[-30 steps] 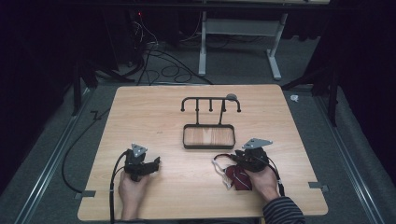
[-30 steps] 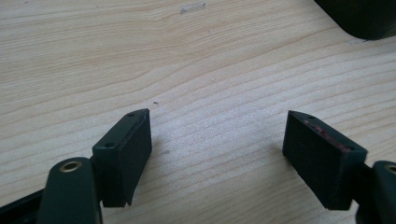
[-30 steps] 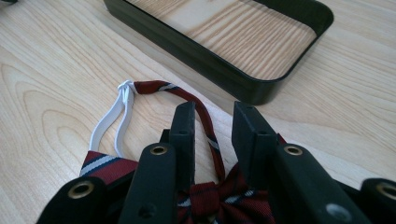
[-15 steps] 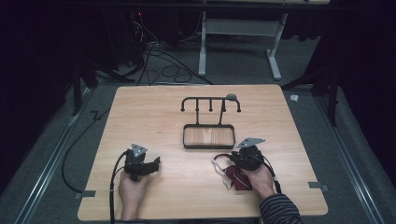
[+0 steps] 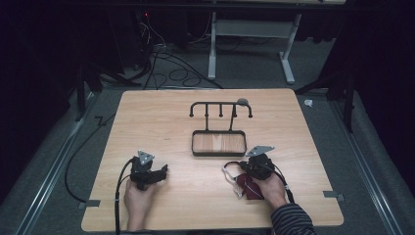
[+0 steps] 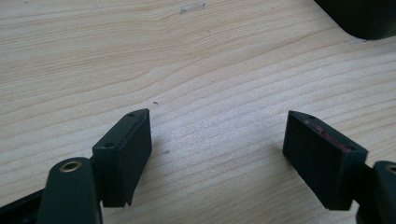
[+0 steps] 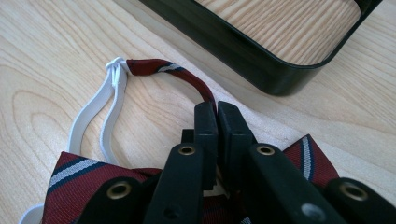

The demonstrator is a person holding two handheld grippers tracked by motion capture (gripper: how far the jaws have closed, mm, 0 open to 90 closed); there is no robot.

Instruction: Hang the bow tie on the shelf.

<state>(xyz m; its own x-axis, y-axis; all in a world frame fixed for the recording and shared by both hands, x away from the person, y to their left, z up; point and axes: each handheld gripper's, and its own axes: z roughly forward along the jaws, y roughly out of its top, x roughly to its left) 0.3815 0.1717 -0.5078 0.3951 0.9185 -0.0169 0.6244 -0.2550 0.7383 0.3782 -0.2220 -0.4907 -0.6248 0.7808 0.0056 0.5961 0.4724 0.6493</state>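
Observation:
A dark red striped tie (image 7: 74,186) with a white elastic loop (image 7: 93,112) lies on the wooden table (image 5: 186,122) at the front right; from above the tie (image 5: 247,188) sits under my right hand. My right gripper (image 7: 217,114) is shut on the tie's narrow red band. My right gripper (image 5: 244,169) sits just below the black tray (image 5: 219,143). My left gripper (image 5: 161,172) rests at the front left, open, with bare wood between its pads (image 6: 126,154).
A black hook rack (image 5: 220,108) rises behind the tray, with a grey cap at its right end. The tray's dark rim (image 7: 243,51) lies close ahead of my right gripper. Cables trail off the table's left front edge.
My right gripper has edged left and slightly forward over the tie. The left gripper has stayed still.

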